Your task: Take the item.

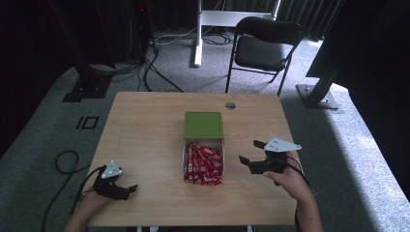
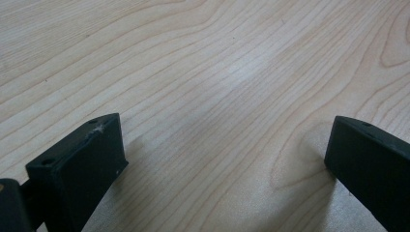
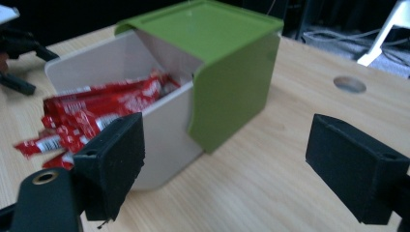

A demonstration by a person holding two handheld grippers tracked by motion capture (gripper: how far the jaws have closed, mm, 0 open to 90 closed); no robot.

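now one green-lidded box (image 1: 203, 126) spills many red packets (image 1: 203, 164); two grippers, left (image 1: 126, 189) and right (image 1: 250, 152), fingers apart, empty.

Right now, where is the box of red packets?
In the high view the box lies at the table's middle, red packets spilling toward the person; the right claw is just right of it.

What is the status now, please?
Left gripper jaws open, over bare table. Right gripper jaws open, beside the box. Red packets spill from it. Nothing between.
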